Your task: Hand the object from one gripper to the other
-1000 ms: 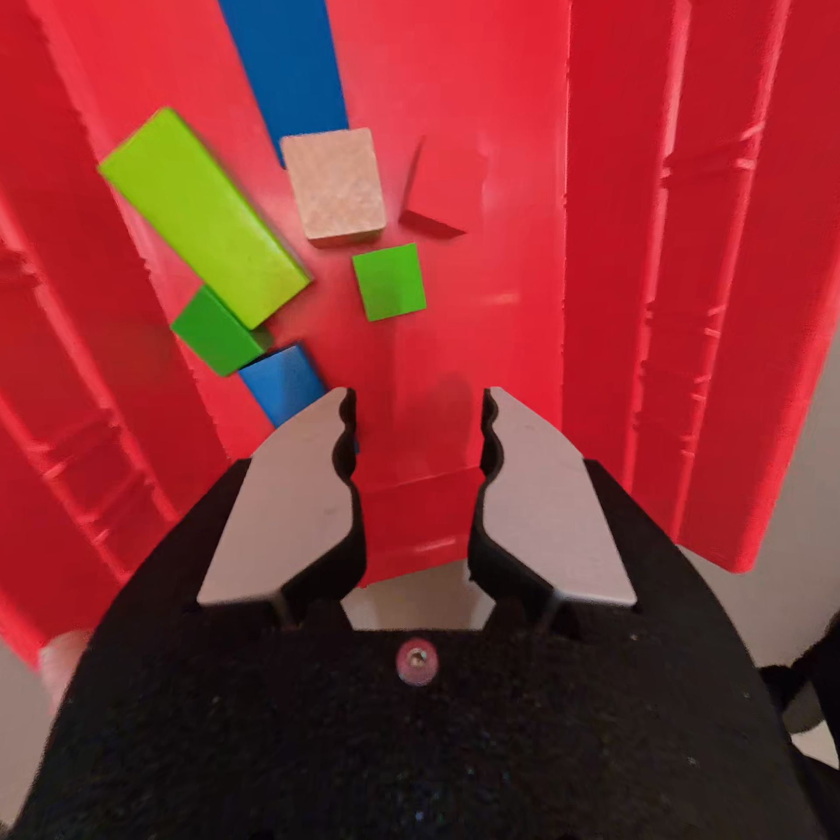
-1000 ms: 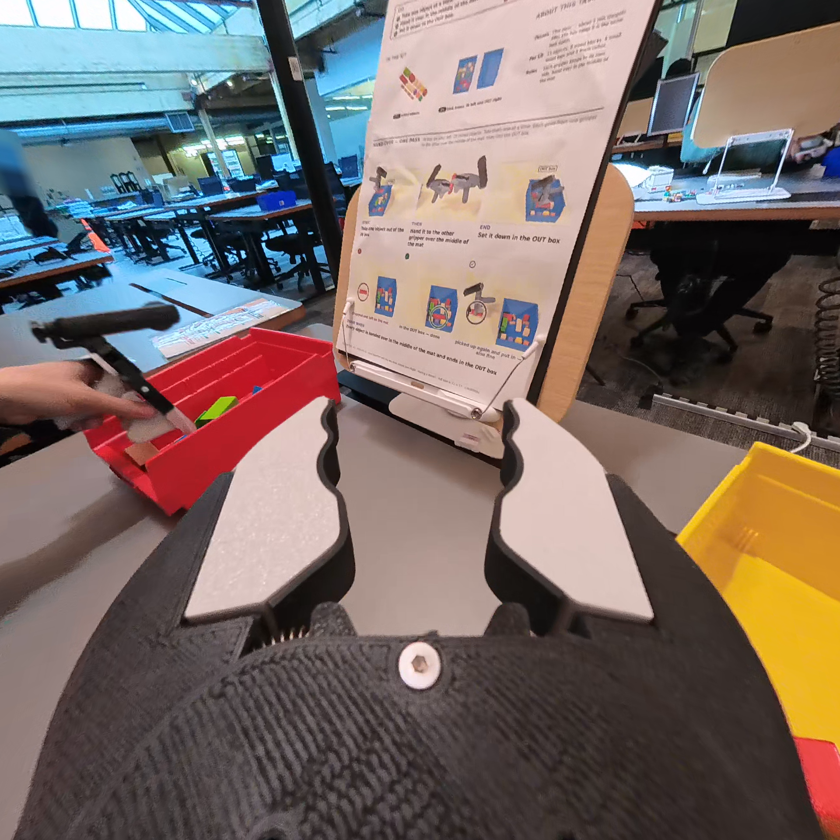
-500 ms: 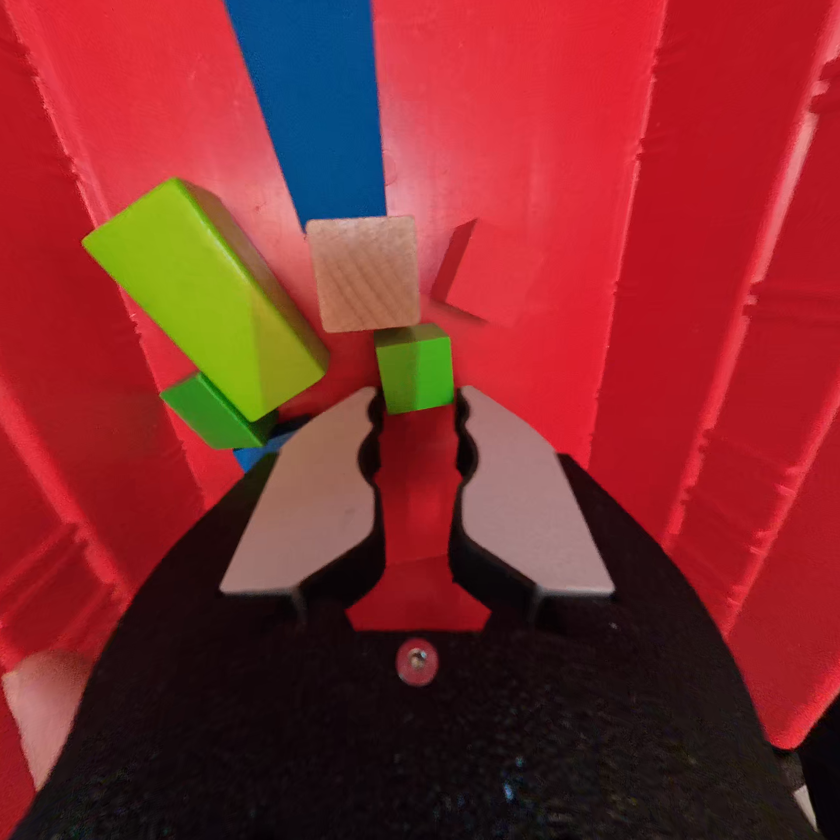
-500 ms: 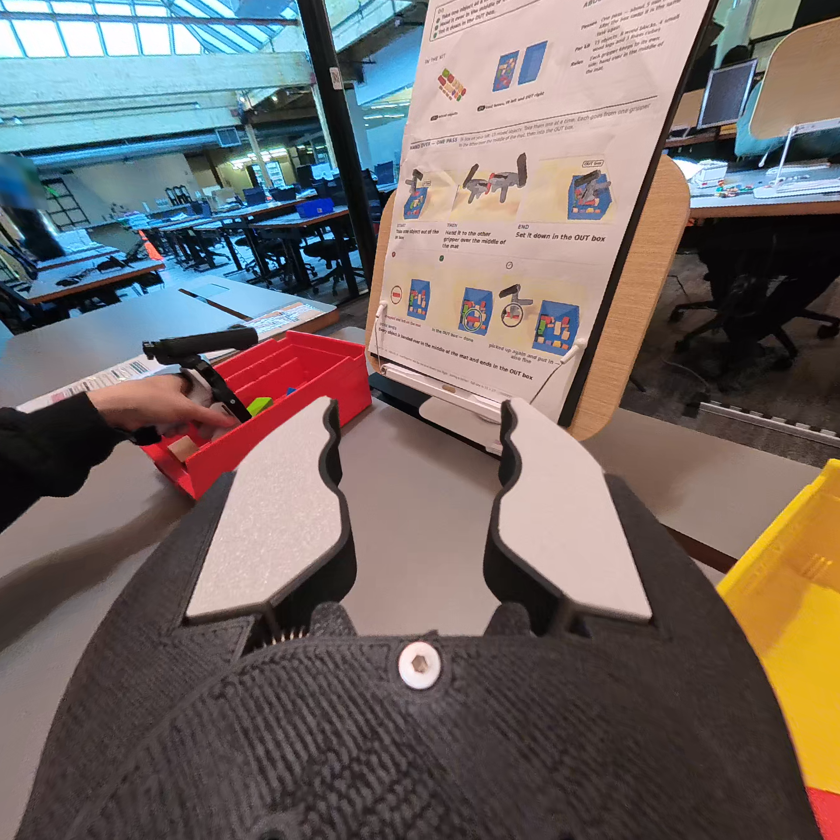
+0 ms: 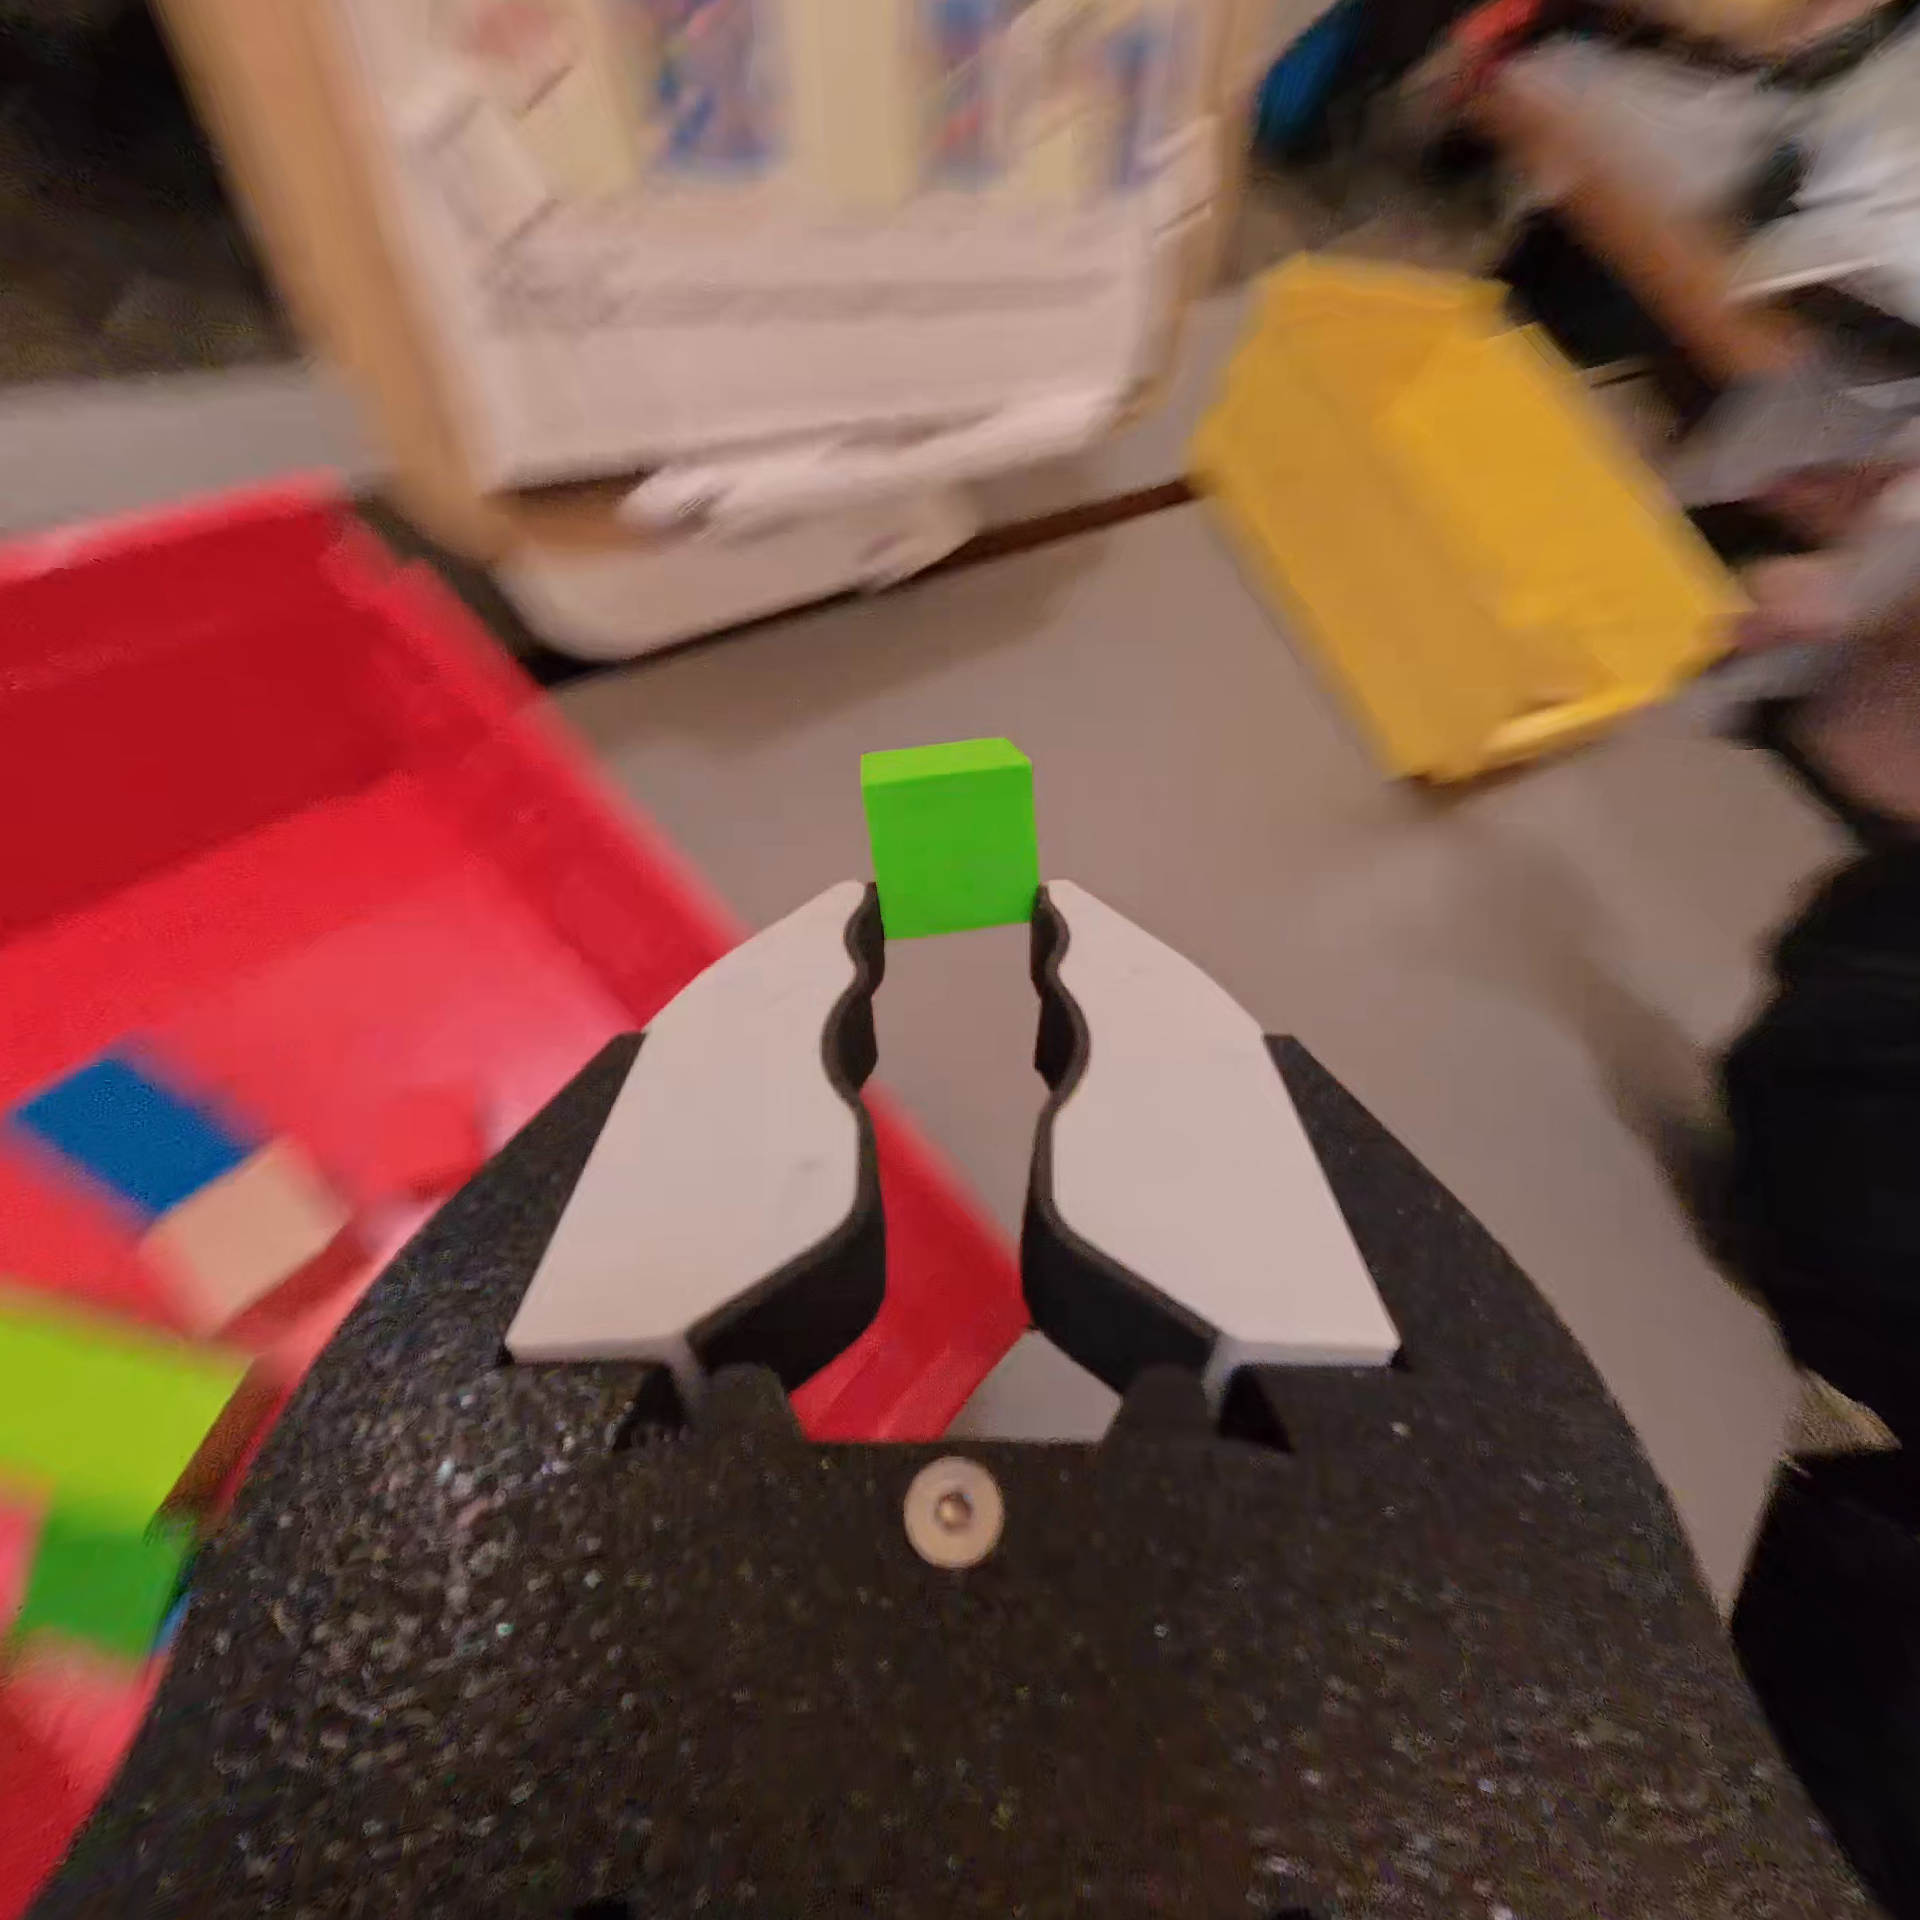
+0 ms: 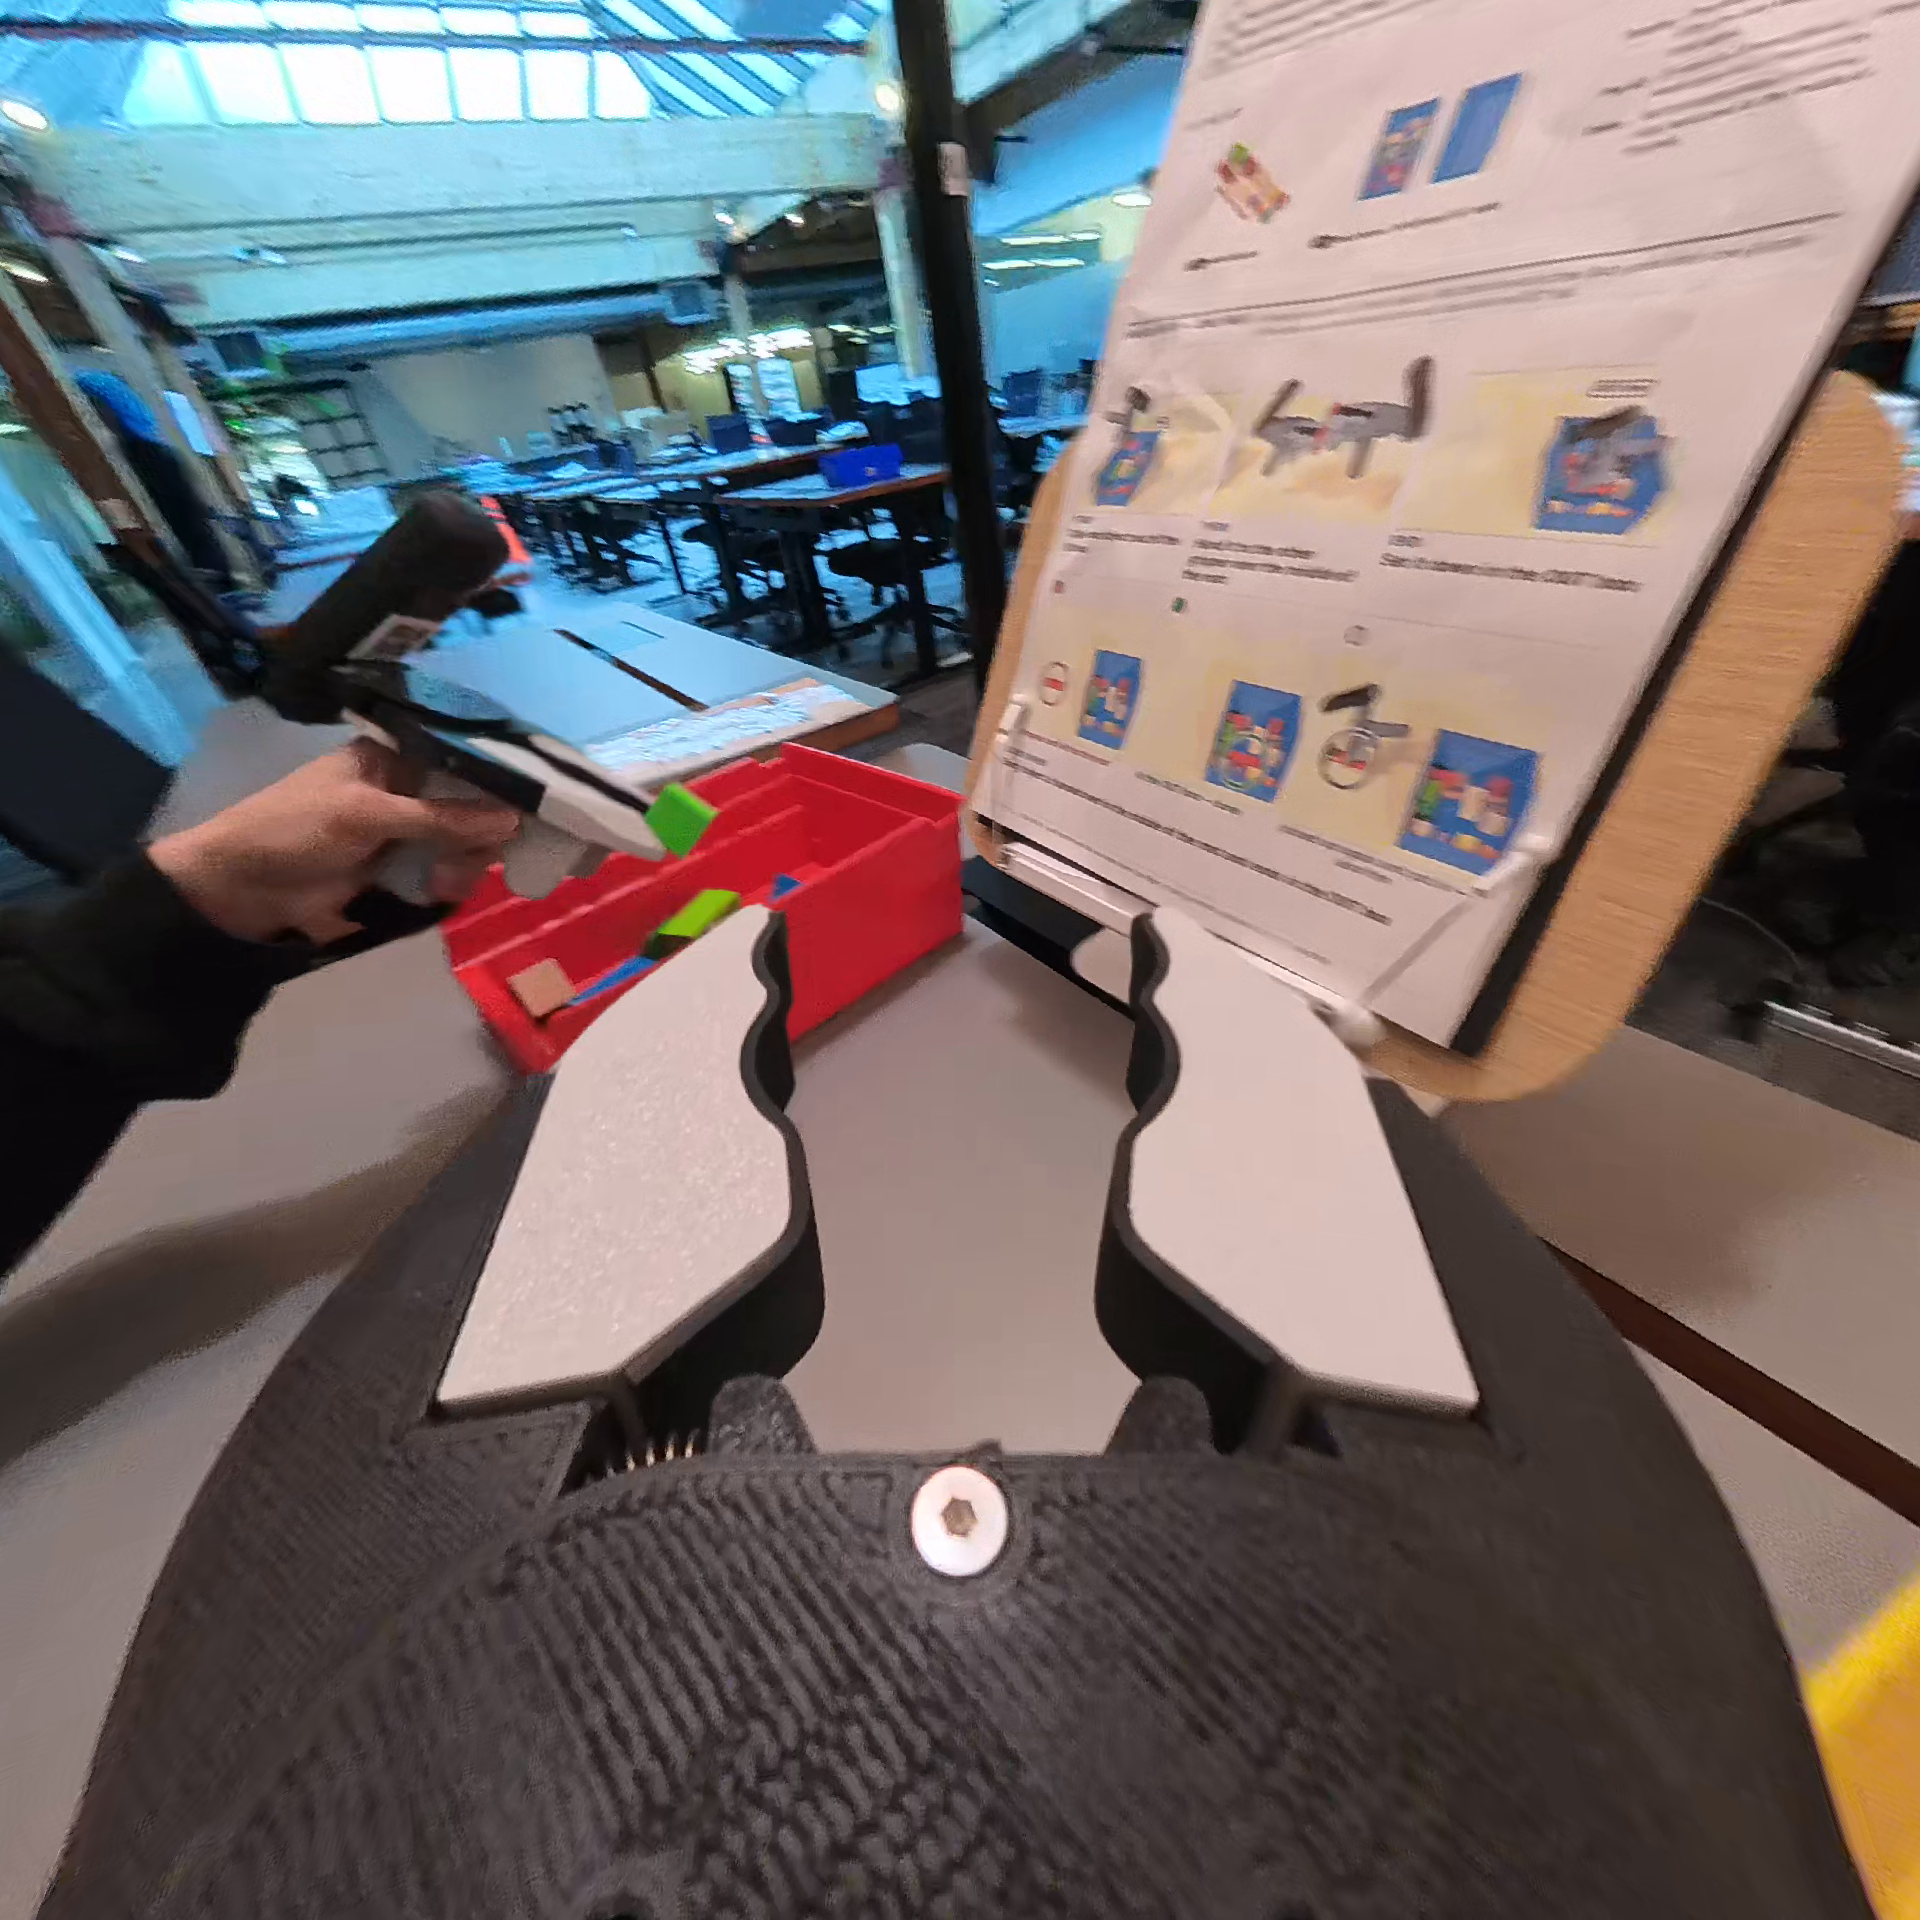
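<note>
**Green cube out of the red bin, pickup done**

Now the left gripper [image 5: 956, 914] is clear of the red bin [image 5: 312, 831] and up in the air, where half a second back it was still down among the blocks. The small green cube [image 5: 951, 836] sits clamped at its very fingertips, both pads pressed on the cube's sides, most of the cube sticking out ahead. From the right wrist view it's the same: cube [image 6: 681, 818] carried above the bin [image 6: 873, 883], a hand [image 6: 312, 842] on the grip.

The right gripper [image 6: 956, 997] is spread wide with nothing between its fingers, low over the grey table [image 6: 956, 1195], facing the instruction sheet [image 6: 1403, 520].

Left behind in the bin: a lime block [image 6: 698, 914], a bare-wood block [image 6: 540, 985], blue pieces.

Pickup looks finished; handover is next. The grip is shallow, so the right needs to take the exposed end. The yellow bin [image 5: 1455, 520] waits off to the right.
</note>
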